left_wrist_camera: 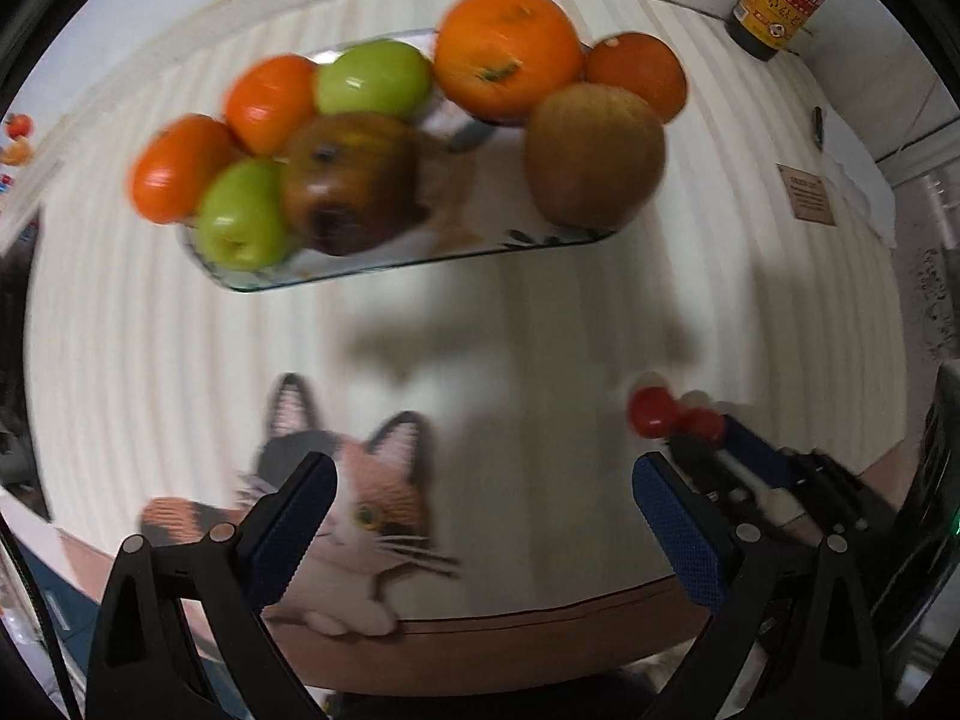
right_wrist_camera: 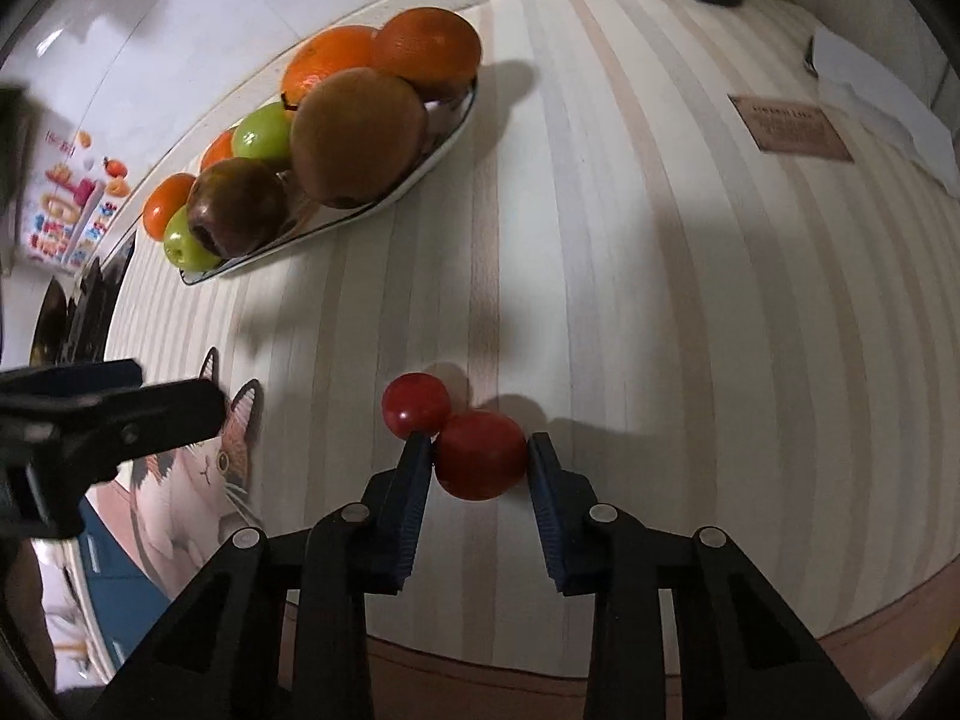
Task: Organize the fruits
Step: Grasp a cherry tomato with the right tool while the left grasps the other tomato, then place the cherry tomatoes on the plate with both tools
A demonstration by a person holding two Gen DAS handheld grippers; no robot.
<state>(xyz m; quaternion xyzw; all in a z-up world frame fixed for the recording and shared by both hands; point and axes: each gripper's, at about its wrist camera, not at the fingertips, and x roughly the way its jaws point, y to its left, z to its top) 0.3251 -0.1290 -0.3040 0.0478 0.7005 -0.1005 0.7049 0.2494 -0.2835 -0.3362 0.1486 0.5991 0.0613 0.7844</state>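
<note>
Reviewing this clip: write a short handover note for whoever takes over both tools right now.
Right tool: closed around the nearer red fruit on the table; grip looks made, not lifted.
Left tool: open, empty, over the cat picture.
Second red fruit touches the first, loose on the table.
Done: oranges, green apples and brown fruits sit piled in the tray.
Left: carry both red fruits to the tray, probably at its emptier near side.

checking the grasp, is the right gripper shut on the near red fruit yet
Shut on it: the right gripper has both pads touching the near red fruit on the table.
</note>
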